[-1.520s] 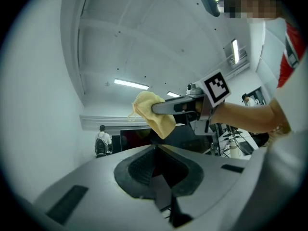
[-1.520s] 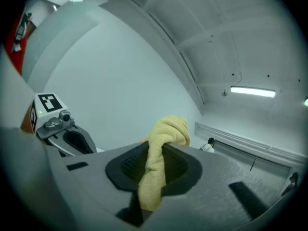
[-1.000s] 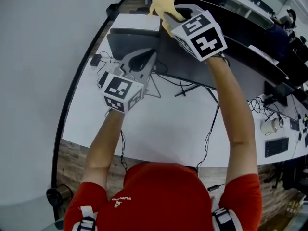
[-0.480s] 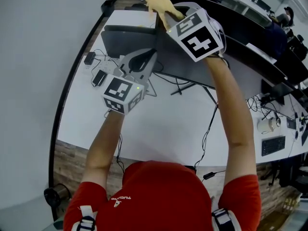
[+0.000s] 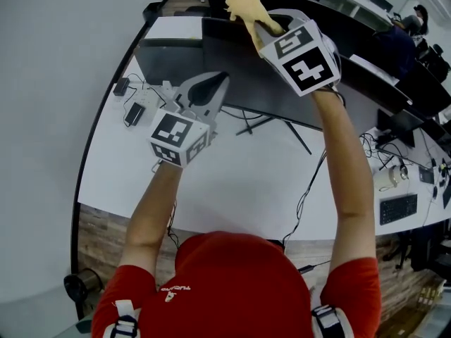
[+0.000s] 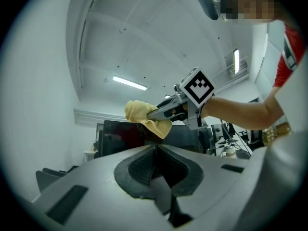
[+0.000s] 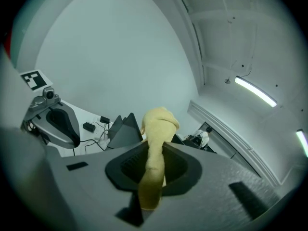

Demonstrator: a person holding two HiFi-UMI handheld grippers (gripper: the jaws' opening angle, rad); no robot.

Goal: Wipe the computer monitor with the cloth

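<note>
Head view first: the cloth (image 5: 246, 5) is a soft yellow rag, bunched into a lumpy wad. It sits right on the top edge of the monitor (image 5: 282, 83), at the far end of the white table (image 5: 239, 182). The right gripper (image 5: 257, 27) has it pinched, with the arm stretched out over the dark panel. The left gripper (image 5: 211, 83) hangs lower and to the left, just in front of the monitor's left part, with nothing in it. A few small adapters and cables (image 5: 134, 104) lie on the table further left.

Left gripper view: its jaws are pressed together at the tips with nothing between them. Past them the monitor (image 6: 120, 138) shows as a dark glossy slab. Above it the right gripper (image 6: 166, 112) comes in from the right, and the cloth (image 6: 142, 117) droops from its tip in loose folds. The lower flap hangs against the monitor's top edge.

Right gripper view: the jaws are clamped on the cloth (image 7: 156, 129). It runs between the pads as a twisted yellow strip, then puffs into a rounded clump past the tips. The left gripper (image 7: 55, 121) is low on the left, over the table (image 7: 89, 117).
</note>
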